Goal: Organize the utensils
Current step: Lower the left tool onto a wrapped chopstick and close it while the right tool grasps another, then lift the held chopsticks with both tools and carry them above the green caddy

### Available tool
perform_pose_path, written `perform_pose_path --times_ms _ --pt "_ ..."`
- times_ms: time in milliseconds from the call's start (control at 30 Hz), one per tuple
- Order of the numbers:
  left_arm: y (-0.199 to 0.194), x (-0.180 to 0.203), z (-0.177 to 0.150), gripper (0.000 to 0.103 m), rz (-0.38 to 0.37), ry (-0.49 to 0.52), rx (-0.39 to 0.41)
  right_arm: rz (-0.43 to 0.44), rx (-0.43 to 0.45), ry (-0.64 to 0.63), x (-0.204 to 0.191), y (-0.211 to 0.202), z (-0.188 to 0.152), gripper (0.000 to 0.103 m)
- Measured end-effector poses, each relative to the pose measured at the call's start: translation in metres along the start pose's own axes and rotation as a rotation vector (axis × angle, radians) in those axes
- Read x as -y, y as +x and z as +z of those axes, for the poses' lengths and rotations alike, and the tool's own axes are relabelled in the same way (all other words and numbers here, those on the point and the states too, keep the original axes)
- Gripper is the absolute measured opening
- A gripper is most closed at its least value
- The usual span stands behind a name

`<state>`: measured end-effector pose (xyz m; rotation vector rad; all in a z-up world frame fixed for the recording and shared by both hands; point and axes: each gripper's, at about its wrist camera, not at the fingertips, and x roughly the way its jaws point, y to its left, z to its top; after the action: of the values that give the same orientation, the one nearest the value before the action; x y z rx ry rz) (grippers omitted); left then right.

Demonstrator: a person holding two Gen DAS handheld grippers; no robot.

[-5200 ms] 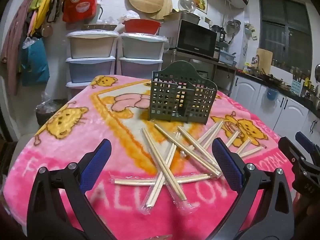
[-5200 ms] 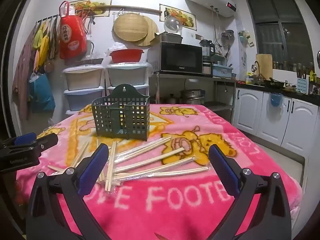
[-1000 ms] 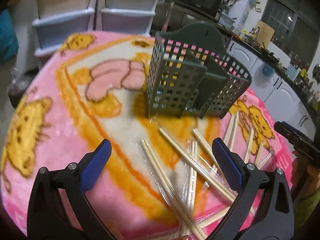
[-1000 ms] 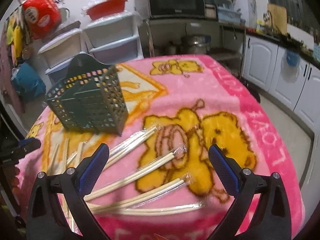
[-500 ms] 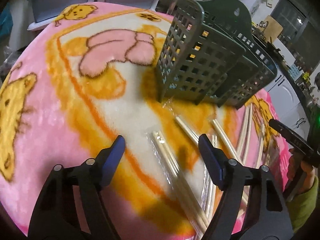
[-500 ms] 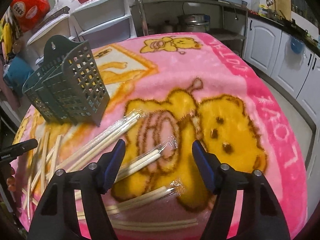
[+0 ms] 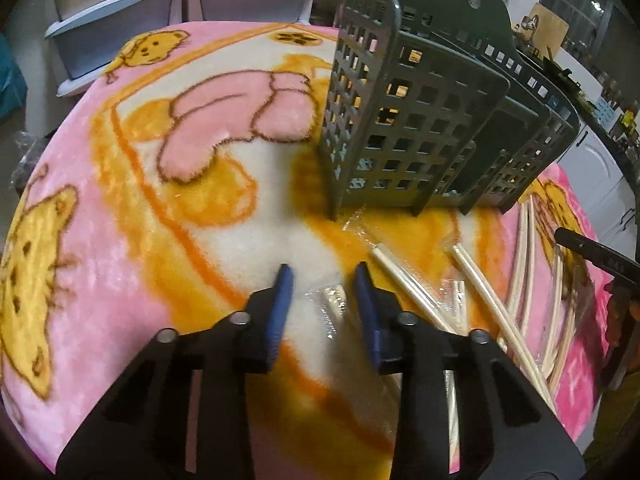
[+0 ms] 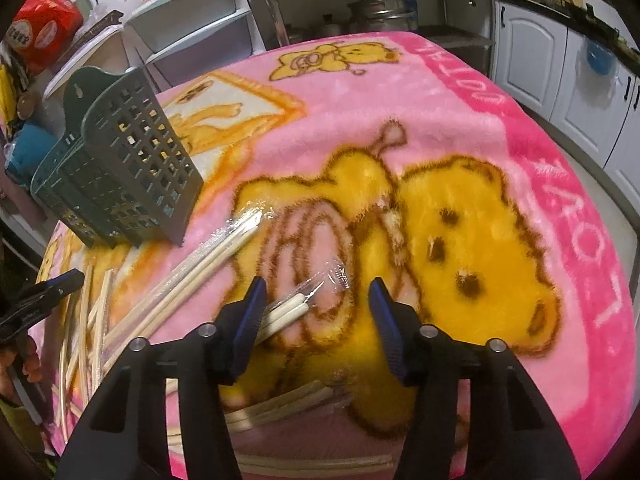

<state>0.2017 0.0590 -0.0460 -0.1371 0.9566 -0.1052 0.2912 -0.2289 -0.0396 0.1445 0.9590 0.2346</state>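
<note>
A dark green lattice utensil basket (image 7: pixel 420 140) stands upright on the pink cartoon blanket (image 7: pixel 100 280). Several pairs of wooden chopsticks in clear wrappers lie scattered in front of it. My left gripper (image 7: pixel 323 280) is low over the blanket with its jaws closing. The end of one wrapped pair (image 7: pixel 336 300) lies between them, near the right pad and not pinched. My right gripper (image 8: pixel 317 286) is also closing around the tip of another wrapped pair (image 8: pixel 288 312), which lies close to its left pad without being squeezed. The basket (image 8: pixel 120 160) stands to its far left.
More wrapped chopsticks (image 7: pixel 404 284) (image 8: pixel 192 264) lie beside both grippers, and others (image 8: pixel 288 400) under the right one. Stacked plastic drawers (image 7: pixel 120 12) stand behind the table. White cabinets (image 8: pixel 560 72) line the right wall. The blanket's rounded edge drops off at the right.
Both grippers have come down and forward toward the blanket. Their jaws have narrowed from wide open. Each now straddles the end of a wrapped chopstick pair.
</note>
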Motion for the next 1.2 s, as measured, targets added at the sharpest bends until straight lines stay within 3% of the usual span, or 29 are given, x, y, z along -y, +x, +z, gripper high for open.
perform_pose_path --times_ms 300,533,1200 --pt "0.0 -0.009 0.002 0.01 -0.03 -0.02 0.01 -0.009 0.033 -0.041 -0.006 0.003 -0.001 0.008" --pt "-0.009 -0.015 0.008 0.005 -0.083 -0.042 0.034 0.025 0.098 -0.044 -0.012 -0.012 0.004 0.005" --pt "-0.107 0.01 0.047 0.004 -0.222 -0.028 0.292 0.18 0.379 -0.232 -0.084 -0.13 0.03 0.004"
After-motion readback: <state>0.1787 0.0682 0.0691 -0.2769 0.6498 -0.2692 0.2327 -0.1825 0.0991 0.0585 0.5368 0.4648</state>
